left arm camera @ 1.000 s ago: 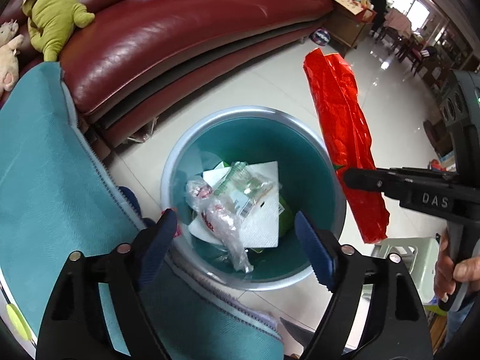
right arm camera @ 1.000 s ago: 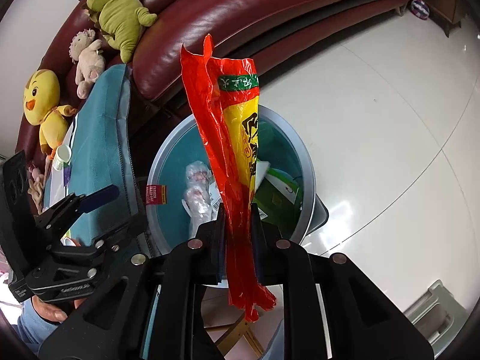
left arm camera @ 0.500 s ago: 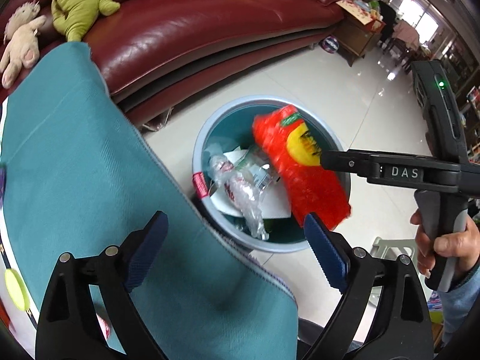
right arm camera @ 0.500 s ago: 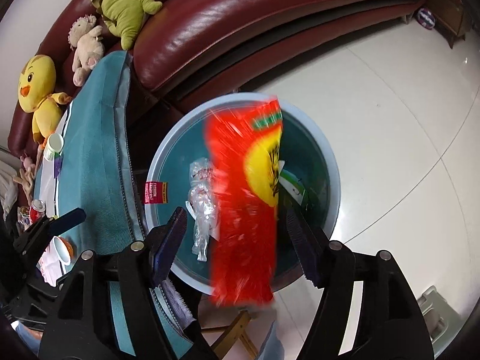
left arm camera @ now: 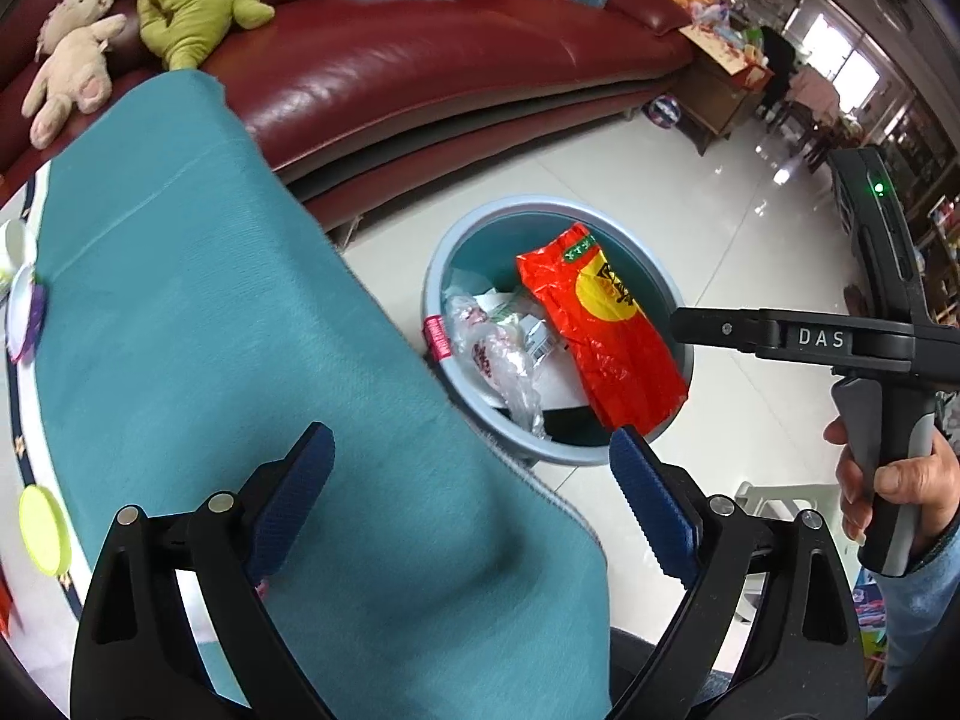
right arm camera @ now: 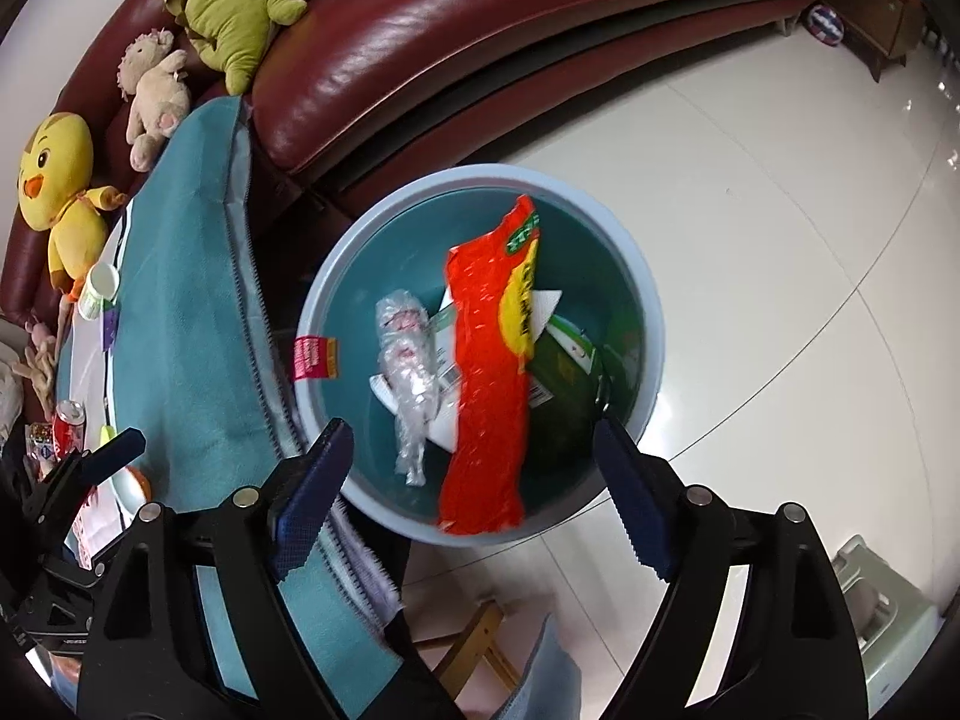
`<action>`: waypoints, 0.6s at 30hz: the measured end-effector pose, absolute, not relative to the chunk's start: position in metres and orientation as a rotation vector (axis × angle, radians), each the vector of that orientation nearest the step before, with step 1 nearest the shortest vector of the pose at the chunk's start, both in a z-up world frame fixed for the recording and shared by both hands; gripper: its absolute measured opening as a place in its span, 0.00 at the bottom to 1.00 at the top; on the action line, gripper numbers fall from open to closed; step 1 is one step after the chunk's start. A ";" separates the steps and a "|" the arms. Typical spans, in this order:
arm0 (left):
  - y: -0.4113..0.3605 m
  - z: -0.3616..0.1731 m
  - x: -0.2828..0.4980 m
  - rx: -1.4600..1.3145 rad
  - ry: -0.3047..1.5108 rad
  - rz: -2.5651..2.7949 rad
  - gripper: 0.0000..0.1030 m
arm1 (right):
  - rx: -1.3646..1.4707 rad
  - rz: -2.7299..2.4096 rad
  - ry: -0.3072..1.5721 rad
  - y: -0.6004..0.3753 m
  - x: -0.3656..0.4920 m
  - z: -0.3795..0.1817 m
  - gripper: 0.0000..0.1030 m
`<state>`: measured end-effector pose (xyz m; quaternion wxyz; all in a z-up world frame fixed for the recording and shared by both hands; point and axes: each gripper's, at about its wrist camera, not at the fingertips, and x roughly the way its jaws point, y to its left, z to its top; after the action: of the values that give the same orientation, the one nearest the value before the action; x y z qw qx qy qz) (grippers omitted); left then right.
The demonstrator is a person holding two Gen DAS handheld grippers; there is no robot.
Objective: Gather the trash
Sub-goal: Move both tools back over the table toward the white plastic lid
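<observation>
A red and yellow snack bag (left arm camera: 600,330) (right arm camera: 486,396) lies loose in the round blue bin (left arm camera: 438,276) (right arm camera: 648,312), leaning against its near rim. Under it are a crumpled clear wrapper (left arm camera: 492,354) (right arm camera: 408,372), white paper and a green packet. My right gripper (right arm camera: 471,444) hovers over the bin with its jaws opening and nothing held between them; one of its fingers (left arm camera: 708,324) shows in the left wrist view. My left gripper (left arm camera: 468,468) stands open and empty above the teal tablecloth (left arm camera: 210,330), to the left of the bin.
The table with the teal cloth (right arm camera: 180,300) borders the bin; on it are a cup (right arm camera: 99,288), a red can (right arm camera: 66,420) and a yellow-green lid (left arm camera: 42,531). A dark red sofa (left arm camera: 450,60) with plush toys curves behind. A pale green stool (right arm camera: 876,600) stands on the tiled floor.
The right gripper's jaws opened and let go of the red bag, which fell into the bin. The left gripper drew back from above the bin to over the tablecloth.
</observation>
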<state>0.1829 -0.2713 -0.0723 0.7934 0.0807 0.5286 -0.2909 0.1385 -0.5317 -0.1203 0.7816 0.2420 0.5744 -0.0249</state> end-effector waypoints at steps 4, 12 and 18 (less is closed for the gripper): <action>-0.246 -0.064 0.176 0.158 1.119 -0.597 0.91 | 0.502 -0.027 1.245 -0.511 0.137 -0.112 0.76; -0.182 -0.053 0.167 0.100 1.095 -0.514 0.92 | 0.438 0.056 1.251 -0.452 0.144 -0.092 0.77; -0.129 -0.049 0.163 0.044 1.078 -0.446 0.93 | 0.361 0.131 1.261 -0.400 0.150 -0.081 0.81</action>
<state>0.1626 -0.1291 -0.0487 0.8345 0.0208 0.5089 -0.2103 0.1504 -0.3996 -0.0809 0.7907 0.1678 0.5856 0.0609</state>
